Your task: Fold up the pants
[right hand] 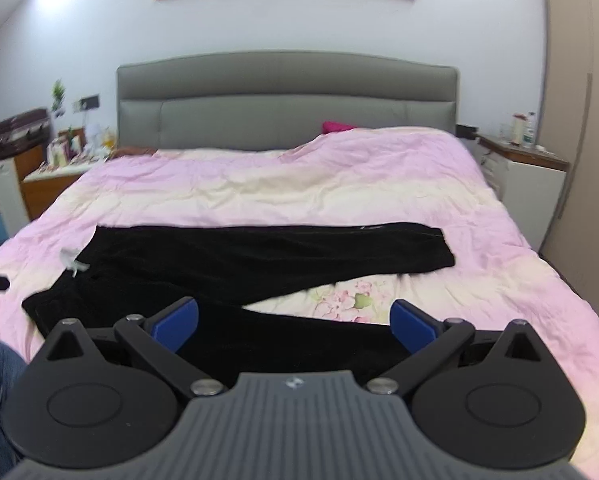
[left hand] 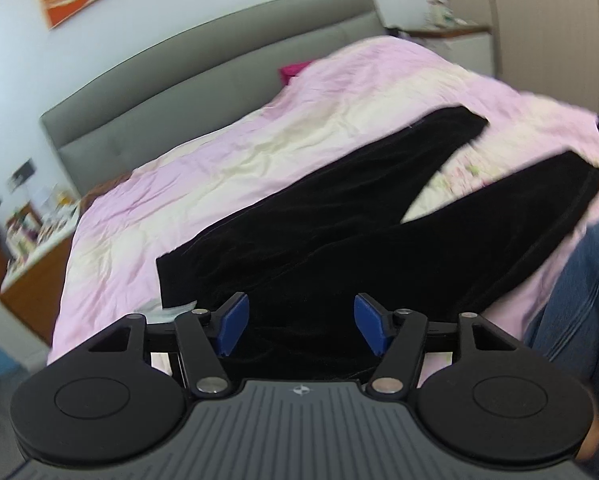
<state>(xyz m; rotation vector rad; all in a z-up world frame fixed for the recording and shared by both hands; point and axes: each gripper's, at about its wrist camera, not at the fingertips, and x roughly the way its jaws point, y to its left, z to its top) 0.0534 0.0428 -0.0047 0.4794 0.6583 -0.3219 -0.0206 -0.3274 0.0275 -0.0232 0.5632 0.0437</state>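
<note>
A wide bed (right hand: 499,264) under a pink and cream quilt bears the black pants (right hand: 259,256), spread flat near its foot with the two legs splayed apart. The cloth looks soft, limp and light, likely velvety, so it should drape and slide; waistband and cuffs seem the best holds. The left gripper (left hand: 300,326) and right gripper (right hand: 295,322) both gape wide, empty, above the fabric.

Pants lying on the bed

The pants (right hand: 259,256) are lying across the quilt (right hand: 299,188), legs splaying rightward, headboard (right hand: 287,96) standing behind.
</note>
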